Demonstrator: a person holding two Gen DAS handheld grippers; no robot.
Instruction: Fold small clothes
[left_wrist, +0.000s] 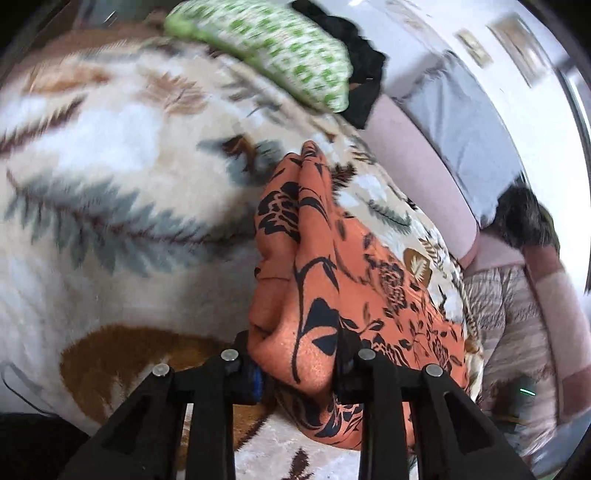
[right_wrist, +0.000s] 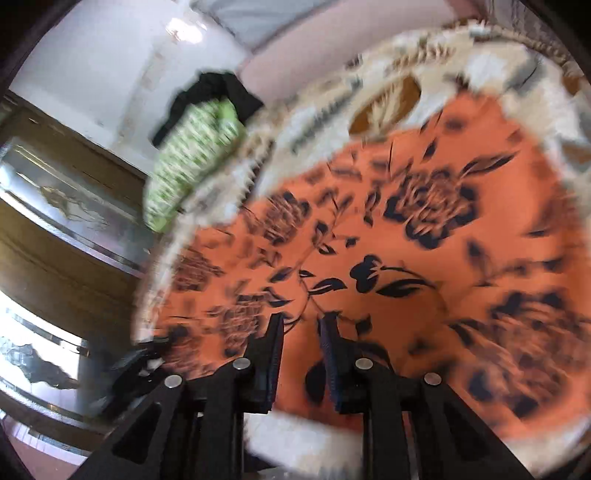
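Mid-fold: orange cloth (left_wrist: 332, 295) on blanket (left_wrist: 110, 155). Left gripper (left_wrist: 295, 354) fingers clamp bunched edge. Right gripper (right_wrist: 301, 332) fingers part-open over flat cloth, holding nothing. Next prob: carry edge across, lay flat.

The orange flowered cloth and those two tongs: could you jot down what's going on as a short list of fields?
cloth: orange garment with black flowers, lying on a fleecy leaf-pattern blanket
left tongs: closed on a bunched fold of the garment
right tongs: jaws apart, fabric between them, not clamped
other clothes: green-and-white piece on a black one, at the blanket's far edge
image quality: right view blurred
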